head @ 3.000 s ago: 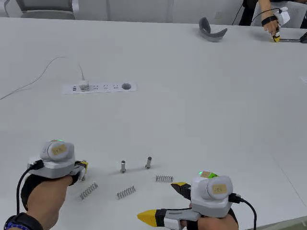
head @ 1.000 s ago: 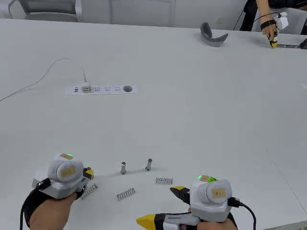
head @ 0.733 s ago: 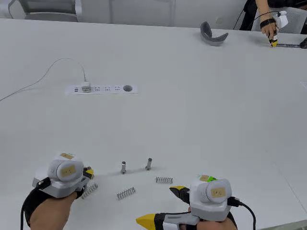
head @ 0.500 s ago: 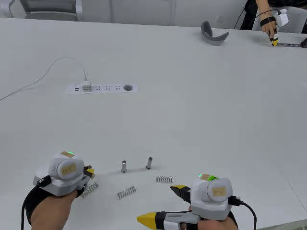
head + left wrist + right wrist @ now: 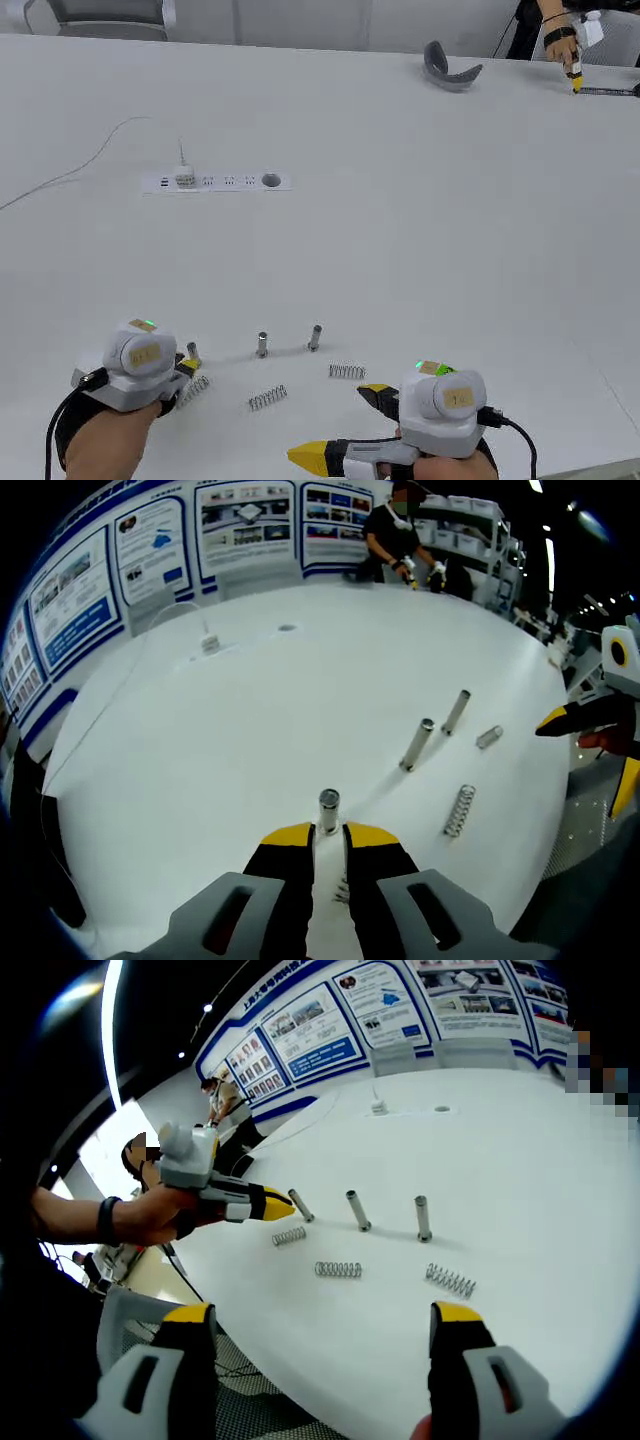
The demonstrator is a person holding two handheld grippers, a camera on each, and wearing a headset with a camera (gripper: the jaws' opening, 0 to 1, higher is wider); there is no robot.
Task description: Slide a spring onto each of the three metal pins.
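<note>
White workbench [image 5: 400, 200] carries three upright grey metal pins [image 5: 262, 344], three small coiled steel springs [image 5: 267, 398] lying loose at their 6 o'clock; right gripper [image 5: 320, 1312] gapes empty, left gripper [image 5: 328, 832] sits narrowly parted at the 9 o'clock end pin [image 5: 328, 808], grip undeterminable, so a sideways nudge likely topples it.

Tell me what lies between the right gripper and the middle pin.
One loose spring lies flat there, before the middle pin, in the right gripper view.
</note>
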